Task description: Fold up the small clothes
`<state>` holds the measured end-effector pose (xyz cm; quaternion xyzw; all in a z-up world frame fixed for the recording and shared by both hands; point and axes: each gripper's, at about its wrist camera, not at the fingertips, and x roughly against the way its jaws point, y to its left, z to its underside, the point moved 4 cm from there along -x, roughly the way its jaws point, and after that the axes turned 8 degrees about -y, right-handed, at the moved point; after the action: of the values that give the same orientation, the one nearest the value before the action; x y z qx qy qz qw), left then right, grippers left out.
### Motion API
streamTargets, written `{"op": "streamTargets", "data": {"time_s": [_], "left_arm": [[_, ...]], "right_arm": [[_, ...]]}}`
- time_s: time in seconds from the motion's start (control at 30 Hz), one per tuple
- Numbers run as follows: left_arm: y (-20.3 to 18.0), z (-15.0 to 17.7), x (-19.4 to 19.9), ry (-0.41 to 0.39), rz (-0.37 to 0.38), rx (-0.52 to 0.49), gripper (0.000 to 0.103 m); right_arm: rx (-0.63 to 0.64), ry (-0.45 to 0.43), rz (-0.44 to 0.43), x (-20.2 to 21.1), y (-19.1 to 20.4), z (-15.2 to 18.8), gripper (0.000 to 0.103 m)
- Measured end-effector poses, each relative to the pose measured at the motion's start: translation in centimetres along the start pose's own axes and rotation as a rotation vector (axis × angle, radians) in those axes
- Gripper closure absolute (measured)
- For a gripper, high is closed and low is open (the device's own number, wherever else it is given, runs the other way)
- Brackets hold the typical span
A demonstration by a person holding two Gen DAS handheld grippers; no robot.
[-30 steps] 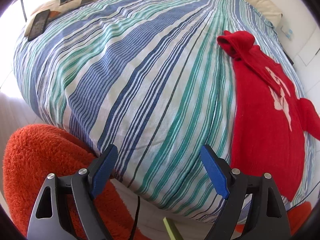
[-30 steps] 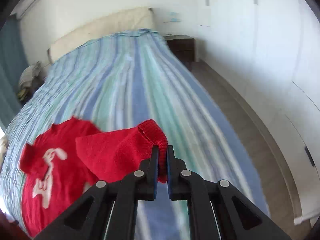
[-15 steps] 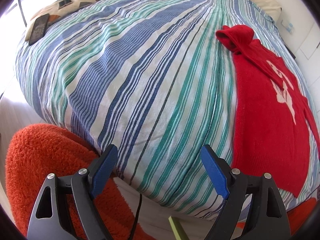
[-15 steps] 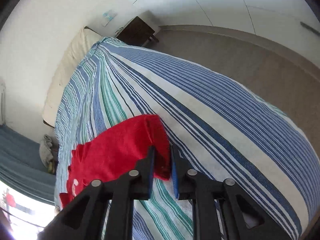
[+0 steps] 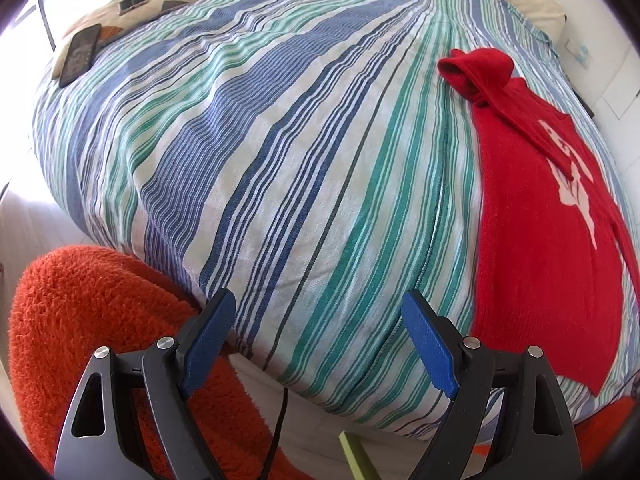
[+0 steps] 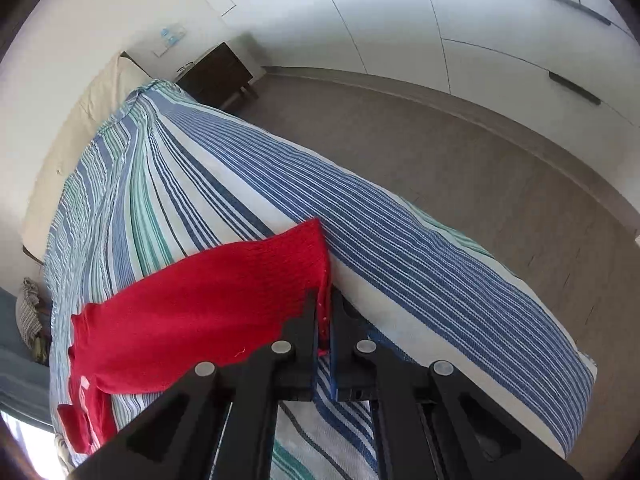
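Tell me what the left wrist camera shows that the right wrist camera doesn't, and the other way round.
Only the left wrist view shows the open left gripper, the fuzzy orange rug, the patterned cushion and the sweater's white print.

Only the right wrist view shows the right gripper shut on the sweater's edge, the dark nightstand and the floor.

Both show the red sweater lying on the striped bedspread.

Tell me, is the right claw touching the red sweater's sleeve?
Touching. The right wrist view shows the right claw shut on the edge of the red sweater, with red knit pinched between its closed jaws.
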<state>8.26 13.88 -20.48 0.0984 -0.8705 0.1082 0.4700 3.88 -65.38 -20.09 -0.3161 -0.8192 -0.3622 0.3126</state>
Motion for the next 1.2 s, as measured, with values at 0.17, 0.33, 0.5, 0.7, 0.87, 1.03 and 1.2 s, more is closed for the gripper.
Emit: {"op": "streamTargets", "data": {"time_s": [0.17, 0.33, 0.5, 0.7, 0.87, 1.03, 1.2], "left_arm": [[-0.4, 0.0, 0.3, 0.002, -0.012, -0.030, 0.017], [-3.9, -3.4, 5.3, -0.123, 0.028, -0.143, 0.019], [-15.1, -9.8, 9.6, -0.305, 0.204, -0.469, 0.008], [-28.9, -10.1, 1.4, -0.156, 0.329, -0.975, 0.008], [-33.0, -8.9, -5.9, -0.095, 0.244, -1.172, 0.023], [-33.9, -9.9, -9.4, -0.049, 0.284, -1.006, 0.101], [-28.0, -16.0, -6.8, -0.143, 0.326, -0.601, 0.101]], "right_arm": [[-0.002, 0.012, -0.016, 0.0, -0.1, -0.1, 0.099], [0.033, -0.049, 0.001, 3.6, 0.3, -0.9, 0.055], [0.242, -0.119, -0.099, 10.4, 4.3, 0.8, 0.054], [0.354, -0.094, -0.247, 15.2, 7.9, 7.6, 0.042], [0.421, -0.156, -0.249, 17.3, 8.8, 9.8, 0.041], [0.441, -0.161, -0.215, 16.9, 9.0, 10.0, 0.041], [0.448, -0.146, -0.202, 16.5, 9.0, 10.0, 0.041]]}}
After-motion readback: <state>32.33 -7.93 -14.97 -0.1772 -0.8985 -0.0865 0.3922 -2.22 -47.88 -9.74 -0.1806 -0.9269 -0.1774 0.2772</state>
